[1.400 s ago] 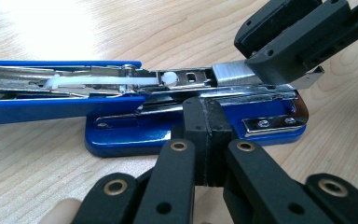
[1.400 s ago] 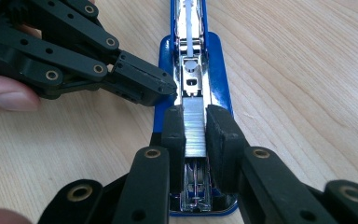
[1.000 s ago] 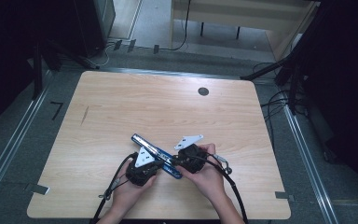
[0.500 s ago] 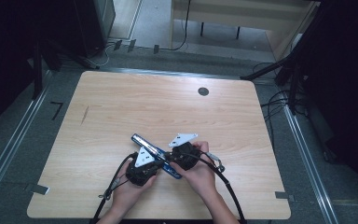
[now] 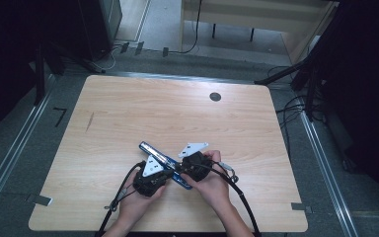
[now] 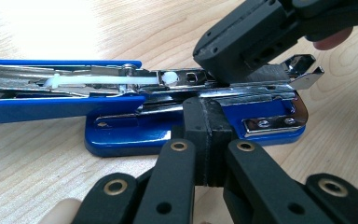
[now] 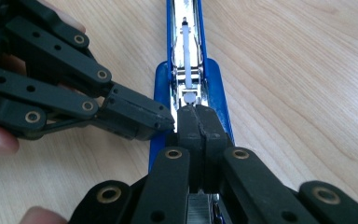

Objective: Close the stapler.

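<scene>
A blue stapler (image 5: 148, 147) lies opened flat on the wooden table (image 5: 177, 113), its metal magazine (image 6: 98, 79) facing up with a white pusher rod (image 7: 186, 46) in the channel. My left gripper (image 5: 169, 174) is shut, and its closed tips (image 6: 208, 112) press against the side of the stapler's blue base (image 6: 121, 133). My right gripper (image 5: 181, 170) is shut too, jaws together, with the tip (image 7: 196, 116) resting on the magazine just behind the pusher's white knob. The two grippers meet at the stapler's near end, almost touching. A staple strip (image 7: 200, 205) shows beneath the right jaws.
A dark round grommet (image 5: 215, 97) sits in the table's far right part. Black cables (image 5: 123, 190) trail from both grippers to the near edge. A dark streak (image 5: 89, 121) marks the left side. Dark stands and cables (image 5: 296, 106) surround the table.
My right gripper has edged slightly left along the stapler, closer to the left gripper. The left gripper and the stapler have kept still.
</scene>
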Tool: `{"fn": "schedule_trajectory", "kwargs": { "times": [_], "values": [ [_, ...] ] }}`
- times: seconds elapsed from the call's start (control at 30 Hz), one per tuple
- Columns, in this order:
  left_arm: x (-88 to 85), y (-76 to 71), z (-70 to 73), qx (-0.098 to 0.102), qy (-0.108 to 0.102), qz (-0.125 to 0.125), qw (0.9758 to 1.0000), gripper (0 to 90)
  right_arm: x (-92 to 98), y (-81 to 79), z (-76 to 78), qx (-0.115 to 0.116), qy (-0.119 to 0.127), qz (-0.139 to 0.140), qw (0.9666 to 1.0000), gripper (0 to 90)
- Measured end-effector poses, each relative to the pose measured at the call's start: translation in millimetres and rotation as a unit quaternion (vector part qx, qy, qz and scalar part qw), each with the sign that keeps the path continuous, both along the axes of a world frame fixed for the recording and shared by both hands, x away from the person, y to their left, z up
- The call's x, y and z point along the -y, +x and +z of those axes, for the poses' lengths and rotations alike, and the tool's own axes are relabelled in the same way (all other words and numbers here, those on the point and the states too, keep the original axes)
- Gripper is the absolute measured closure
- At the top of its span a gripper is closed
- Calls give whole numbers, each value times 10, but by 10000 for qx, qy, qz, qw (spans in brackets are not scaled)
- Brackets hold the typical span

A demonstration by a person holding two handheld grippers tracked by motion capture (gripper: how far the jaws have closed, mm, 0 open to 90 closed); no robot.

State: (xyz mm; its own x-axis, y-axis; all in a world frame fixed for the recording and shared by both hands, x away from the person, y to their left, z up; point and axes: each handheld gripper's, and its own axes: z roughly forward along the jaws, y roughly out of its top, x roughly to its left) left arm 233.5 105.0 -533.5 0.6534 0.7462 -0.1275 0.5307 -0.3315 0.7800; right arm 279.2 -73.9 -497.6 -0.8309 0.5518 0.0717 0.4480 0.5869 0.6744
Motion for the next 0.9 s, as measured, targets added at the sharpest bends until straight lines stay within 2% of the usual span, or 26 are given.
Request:
{"fn": "schedule_trajectory", "kwargs": {
  "times": [0.3, 0.9],
  "values": [
    [-1, 0, 0, 0, 0, 1, 10000, 900, 39, -29, 5, -26, -47, -5, 10000, 900],
    [1, -1, 0, 1, -5, 0, 10000, 900, 111, -70, -9, -40, 25, -39, 10000, 900]
  ]
}}
